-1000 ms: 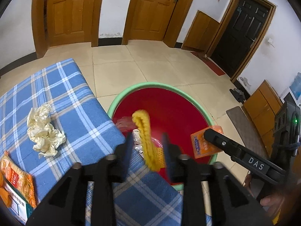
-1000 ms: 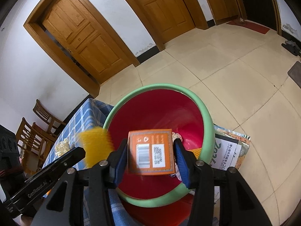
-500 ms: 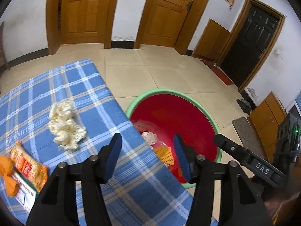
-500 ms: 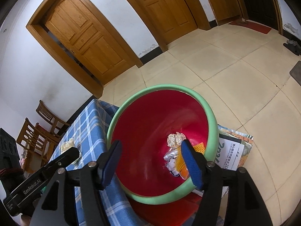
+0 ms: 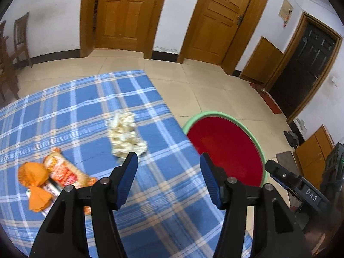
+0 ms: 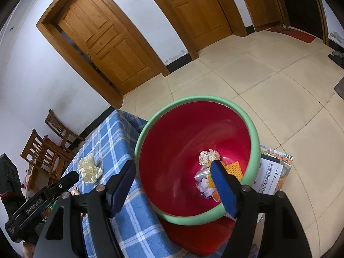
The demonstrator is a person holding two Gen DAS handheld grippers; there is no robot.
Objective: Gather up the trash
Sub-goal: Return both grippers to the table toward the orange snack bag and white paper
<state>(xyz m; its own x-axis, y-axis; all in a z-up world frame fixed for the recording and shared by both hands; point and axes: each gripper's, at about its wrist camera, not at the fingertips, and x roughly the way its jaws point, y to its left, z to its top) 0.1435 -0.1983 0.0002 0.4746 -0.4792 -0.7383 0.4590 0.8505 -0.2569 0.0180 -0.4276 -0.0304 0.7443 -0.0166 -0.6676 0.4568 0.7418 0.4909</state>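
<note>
The left gripper [image 5: 168, 164] is hovering over the blue checked tablecloth [image 5: 71, 111] with its jaws standing wide and nothing between them; the right gripper [image 6: 173, 173] is hanging over the red bin [image 6: 182, 142], its jaws having just been opening further, also bare. A crumpled wad of pale paper [image 5: 125, 136] is lying on the cloth just beyond the left fingertips; an orange snack packet [image 5: 64, 169] and a ball of orange paper [image 5: 33, 173] are sitting touching each other nearer the cloth's left side. The bin's green rim [image 6: 253, 133] is standing just beside the table's right edge; inside are lying a paper wad [image 6: 208, 157], orange netting [image 6: 233, 167] and more wrappers. Open tiled floor [image 6: 268, 81] is stretching beyond the bin toward the wooden doors [image 5: 122, 13]; wooden chairs [image 6: 49, 142] are standing past the table's far corner.
</note>
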